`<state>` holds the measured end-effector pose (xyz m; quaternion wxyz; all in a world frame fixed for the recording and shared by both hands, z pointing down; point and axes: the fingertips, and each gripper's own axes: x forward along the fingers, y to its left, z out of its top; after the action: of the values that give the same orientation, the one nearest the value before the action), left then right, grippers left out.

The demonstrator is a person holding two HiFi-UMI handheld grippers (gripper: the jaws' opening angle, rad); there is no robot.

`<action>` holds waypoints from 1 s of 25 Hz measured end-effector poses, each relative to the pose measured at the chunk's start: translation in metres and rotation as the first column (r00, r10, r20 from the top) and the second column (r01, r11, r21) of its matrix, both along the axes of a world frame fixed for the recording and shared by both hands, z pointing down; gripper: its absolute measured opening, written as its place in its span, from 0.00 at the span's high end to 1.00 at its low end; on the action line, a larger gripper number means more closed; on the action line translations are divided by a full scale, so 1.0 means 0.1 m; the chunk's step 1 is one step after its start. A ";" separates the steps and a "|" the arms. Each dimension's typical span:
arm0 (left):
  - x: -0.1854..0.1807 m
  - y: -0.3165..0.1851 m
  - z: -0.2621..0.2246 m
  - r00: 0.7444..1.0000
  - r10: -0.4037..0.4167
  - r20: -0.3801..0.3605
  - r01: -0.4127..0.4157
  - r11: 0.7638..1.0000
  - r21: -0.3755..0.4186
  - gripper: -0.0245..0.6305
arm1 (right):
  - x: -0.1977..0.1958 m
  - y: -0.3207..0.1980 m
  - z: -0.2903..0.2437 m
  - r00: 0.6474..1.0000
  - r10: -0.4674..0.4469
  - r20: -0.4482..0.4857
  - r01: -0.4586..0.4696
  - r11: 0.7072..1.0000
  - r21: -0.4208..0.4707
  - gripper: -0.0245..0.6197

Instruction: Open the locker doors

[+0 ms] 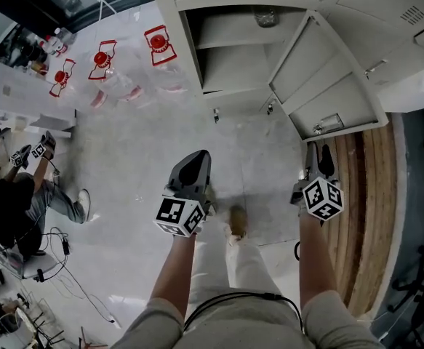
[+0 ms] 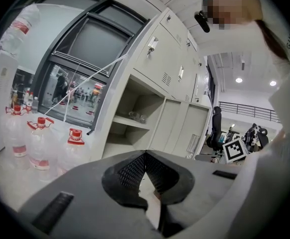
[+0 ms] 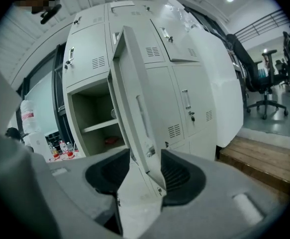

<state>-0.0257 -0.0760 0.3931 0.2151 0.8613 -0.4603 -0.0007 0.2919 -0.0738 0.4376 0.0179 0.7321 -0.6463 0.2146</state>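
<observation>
A bank of pale grey lockers fills the top of the head view. One door stands swung wide, baring a compartment with a shelf. My right gripper hovers just below that door's latch edge. In the right gripper view its jaws are open, with the door's edge showing in the gap and no pad touching it. My left gripper hangs over the floor in front of the open compartment, its jaws shut on nothing. The neighbouring doors are closed.
Several big water bottles with red caps stand on the floor left of the lockers. A seated person and loose cables occupy the left side. A raised wooden platform runs along the right, with an office chair beyond it.
</observation>
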 end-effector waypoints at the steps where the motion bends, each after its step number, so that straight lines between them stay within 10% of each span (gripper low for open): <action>1: -0.03 -0.03 0.02 1.000 -0.001 0.002 0.001 1.000 -0.001 0.96 | -0.07 -0.01 0.05 1.000 -0.009 0.008 0.009 1.000 -0.005 0.66; 11: -0.28 -0.37 0.33 1.000 -0.004 0.010 0.004 1.000 -0.013 0.96 | -1.09 -0.30 0.57 0.960 -0.272 0.064 0.275 0.961 -0.040 0.66; 25: -0.85 -1.13 2.17 1.000 -0.009 0.030 0.007 0.997 0.076 0.96 | -2.52 -1.12 2.73 0.799 -0.598 0.067 0.599 0.801 0.010 0.66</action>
<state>-0.1103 -0.1886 0.6096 0.1750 0.8669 -0.4666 -0.0060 0.0395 -0.1858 0.7103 0.0672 0.4830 -0.8432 0.2262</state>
